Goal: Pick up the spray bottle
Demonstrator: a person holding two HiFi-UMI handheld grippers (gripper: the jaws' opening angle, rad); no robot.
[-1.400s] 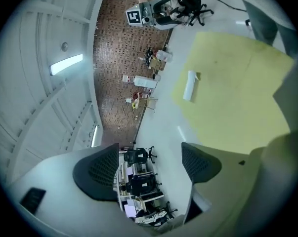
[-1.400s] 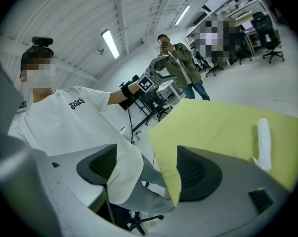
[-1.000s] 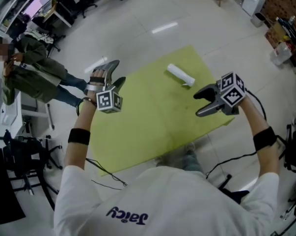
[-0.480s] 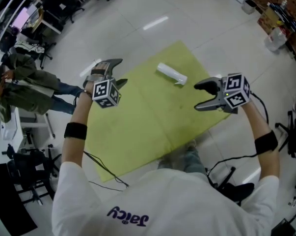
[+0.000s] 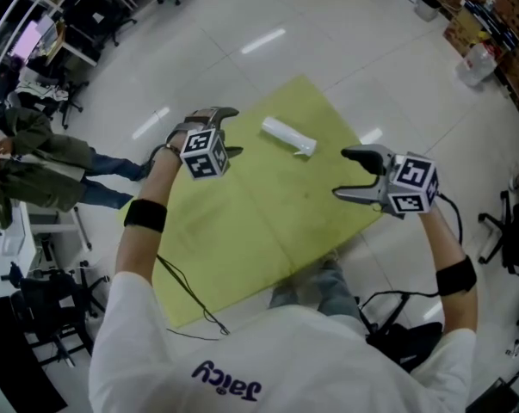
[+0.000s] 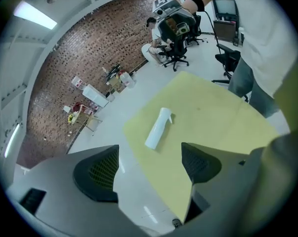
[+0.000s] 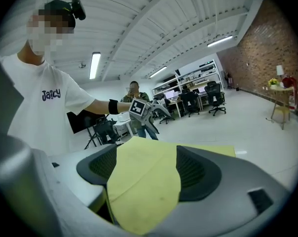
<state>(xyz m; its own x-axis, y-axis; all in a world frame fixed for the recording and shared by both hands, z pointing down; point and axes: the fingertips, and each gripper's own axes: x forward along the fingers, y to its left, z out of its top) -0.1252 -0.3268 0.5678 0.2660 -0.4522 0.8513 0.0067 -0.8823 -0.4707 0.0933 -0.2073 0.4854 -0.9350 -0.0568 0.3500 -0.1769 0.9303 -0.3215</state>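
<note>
Two grippers are hovering above the table, and neither is carrying anything. Your left gripper is hanging near the far-left edge of the yellow-green tabletop. Its jaws are spread wide with only air between them, and its own view is looking through that gap straight at the spray bottle. Your right gripper is waiting on the right side, also gaping wide and gripping nothing; between its jaws its view is showing only bare tabletop.

The bottle is lying on its side on the far part of the tabletop, roughly between the two grippers and clear of both. Its trigger head is pointing right and its body is running off to the far left. You are probably holding both pairs of jaws this wide so that either can drop over the barrel from above. The left looks better lined up, since the bottle is sitting in its sights.

The bottle is reading as a smooth white plastic cylinder, narrow at the head. My guess is that it will roll if you nudge it, so closing across the round barrel looks wisest. The tabletop is looking flat and matte, with faint smudges. Each jaw is carrying a dark, mesh-textured pad, which should help on slick plastic.
</note>
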